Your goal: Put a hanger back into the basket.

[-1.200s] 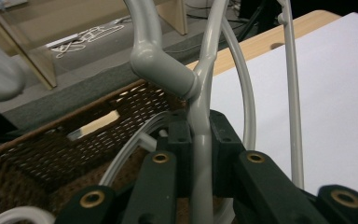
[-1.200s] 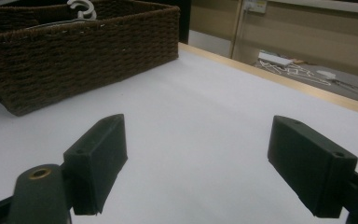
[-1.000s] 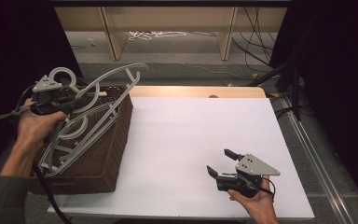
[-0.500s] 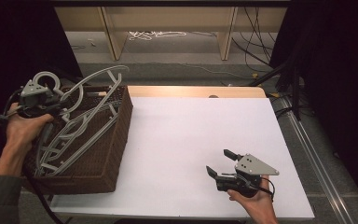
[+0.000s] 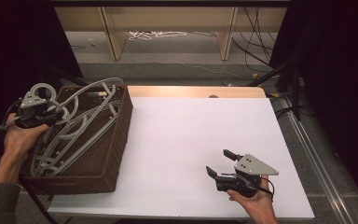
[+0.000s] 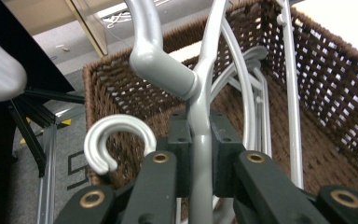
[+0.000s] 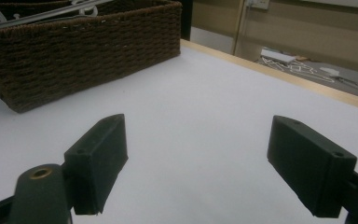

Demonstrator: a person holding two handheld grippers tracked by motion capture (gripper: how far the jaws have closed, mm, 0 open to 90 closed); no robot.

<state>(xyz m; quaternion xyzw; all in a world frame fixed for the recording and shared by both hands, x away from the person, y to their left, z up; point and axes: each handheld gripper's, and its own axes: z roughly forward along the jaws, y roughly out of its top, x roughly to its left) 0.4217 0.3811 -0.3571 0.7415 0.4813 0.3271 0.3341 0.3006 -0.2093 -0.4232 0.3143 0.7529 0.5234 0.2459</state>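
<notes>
A brown wicker basket stands on the left side of the white table and holds several grey plastic hangers. My left gripper hovers over the basket's left rim, shut on the neck of one grey hanger, whose hook curves up above the jaws. A second hanger's hook sits just left of the jaws. My right gripper rests low near the table's front right, open, with nothing between its black pads. The basket lies ahead to its left.
A wooden strip edges the table's far side. Beyond it are wooden shelf legs and white cables on the floor. Dark cables and a metal rail run along the right.
My left gripper has moved left and down with the hanger, lowering it toward the basket's left side. The right gripper has stayed still.
</notes>
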